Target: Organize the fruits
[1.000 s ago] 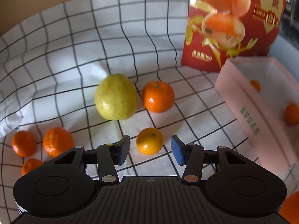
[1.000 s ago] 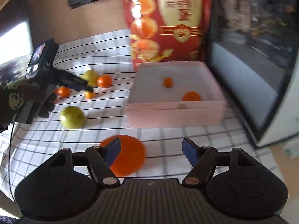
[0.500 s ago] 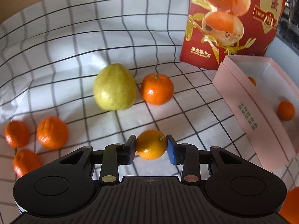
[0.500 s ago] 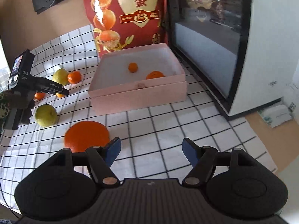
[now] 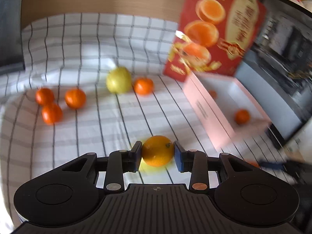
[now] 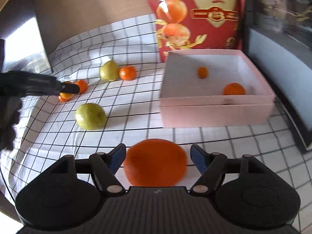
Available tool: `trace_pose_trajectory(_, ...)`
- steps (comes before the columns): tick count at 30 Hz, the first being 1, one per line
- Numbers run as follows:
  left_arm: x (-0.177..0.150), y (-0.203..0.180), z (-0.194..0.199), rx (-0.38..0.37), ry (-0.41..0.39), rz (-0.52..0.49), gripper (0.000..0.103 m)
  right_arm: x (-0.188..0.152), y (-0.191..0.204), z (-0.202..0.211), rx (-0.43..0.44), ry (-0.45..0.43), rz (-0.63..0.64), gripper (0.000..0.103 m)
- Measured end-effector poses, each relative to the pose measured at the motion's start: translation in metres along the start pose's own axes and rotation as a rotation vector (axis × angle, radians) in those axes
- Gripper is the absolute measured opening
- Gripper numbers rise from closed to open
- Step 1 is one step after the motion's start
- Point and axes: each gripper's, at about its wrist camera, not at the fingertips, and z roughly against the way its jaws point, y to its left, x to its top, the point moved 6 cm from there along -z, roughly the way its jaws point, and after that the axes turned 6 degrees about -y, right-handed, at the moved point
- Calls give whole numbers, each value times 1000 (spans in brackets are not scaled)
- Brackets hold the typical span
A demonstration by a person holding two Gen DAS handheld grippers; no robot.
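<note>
So the left gripper [image 5: 157,154] is clamped on a small round yellow-orange citrus [image 5: 157,151], blue pads pressed to both sides, and it's lifted clear of the white black-checked tablecloth [image 5: 87,54]. The right gripper [image 6: 155,157] has its jaws spread around a big round orange [image 6: 155,162] without touching it; they've just opened a bit wider. Further out sits the shallow pink cardboard box [image 6: 216,115] with two little oranges inside, a red printed bag [image 6: 197,13] standing behind it.
</note>
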Motion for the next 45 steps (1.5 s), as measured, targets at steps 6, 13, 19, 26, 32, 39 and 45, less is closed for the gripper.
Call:
trace_pose_trajectory(6, -59, -20, 6, -23, 93, 4, 39, -9, 10, -10, -69, -35, 85, 81)
trace_pose_trajectory(13, -82, -24, 4, 7, 122, 5, 39, -20, 3, -18, -77, 5, 47, 83)
trace_pose_trajectory(19, -83, -22, -2, 35, 127, 4, 39, -32, 3, -15, -38, 36, 8, 84)
trace_pose_trajectory(26, -88, -26, -9, 40, 147, -6, 39, -40, -6, -5, -11, 39, -40, 89)
trace_pose_trajectory(32, -88, -30, -11, 41, 155, -14, 39, -49, -5, -6, 12, 73, -58, 90)
trace_pose_trajectory(39, -87, -27, -12, 29, 157, 4, 40, -53, -2, -6, 14, 85, -20, 97)
trace_pose_trajectory(45, -87, -26, -12, 25, 154, 28, 40, -51, -4, -7, 24, 108, -77, 103)
